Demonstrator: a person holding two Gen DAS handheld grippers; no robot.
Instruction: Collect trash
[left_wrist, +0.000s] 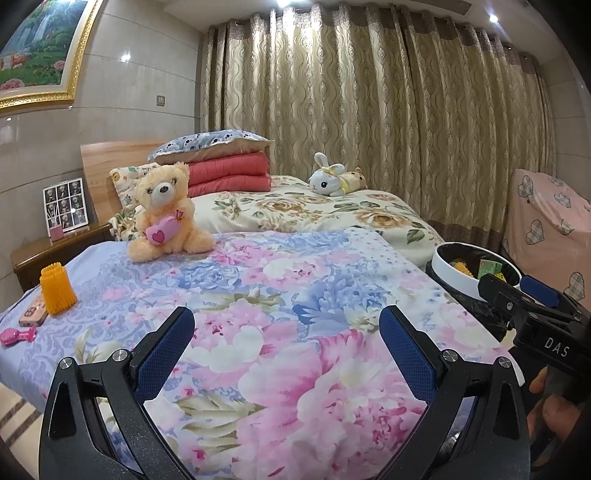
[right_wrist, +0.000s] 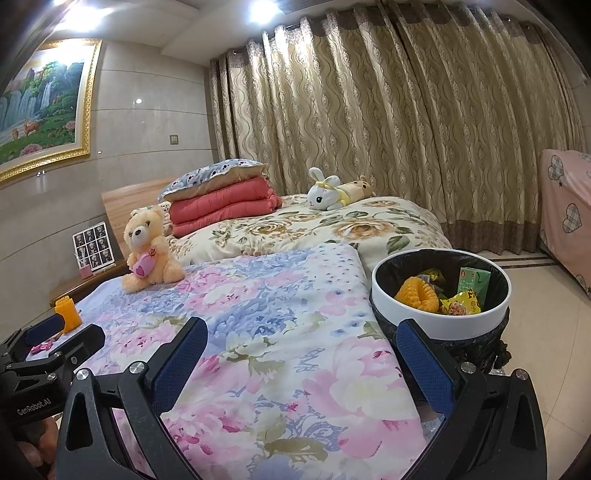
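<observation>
Trash left on the bed: orange honeycomb paper piece (left_wrist: 58, 291), standing upright at the left edge of the left wrist frame, on the lilac part of the floral bedspread (left_wrist: 280, 302). Beside it, a flat pinkish phone-like slab (left_wrist: 34, 314) touching or nearly touching its base, and a small magenta toy (left_wrist: 18, 335) lower still; whether either counts as trash cannot be told.

Left hand-held gripper (left_wrist: 286, 354) poised over the bedspread, blue pads spread wide, nothing between them. Orange piece well off to its left and slightly ahead, long axis vertical. Seen in the right wrist view at middle left (right_wrist: 68, 314), just beyond the left tool's tip. Clearly the nearer side: left.

Right hand-held gripper (right_wrist: 303, 369) likewise wide apart and empty, aimed between bed and bin. White-rimmed trash bin (right_wrist: 413, 314) with black liner at middle right of that frame, beside the bed's edge, already holding an orange paper piece (right_wrist: 417, 293), a green carton (right_wrist: 474, 284) and a yellow wrapper (right_wrist: 460, 304).

Likely next: swing left toward the upright orange piece, closing across its sides, then a long carry across the bed to the bin at far right. Light, crushable paper; firm squeeze risks flattening it.

Teddy bear (left_wrist: 166, 214) and plush rabbit (left_wrist: 330, 181) farther up the bed.
</observation>
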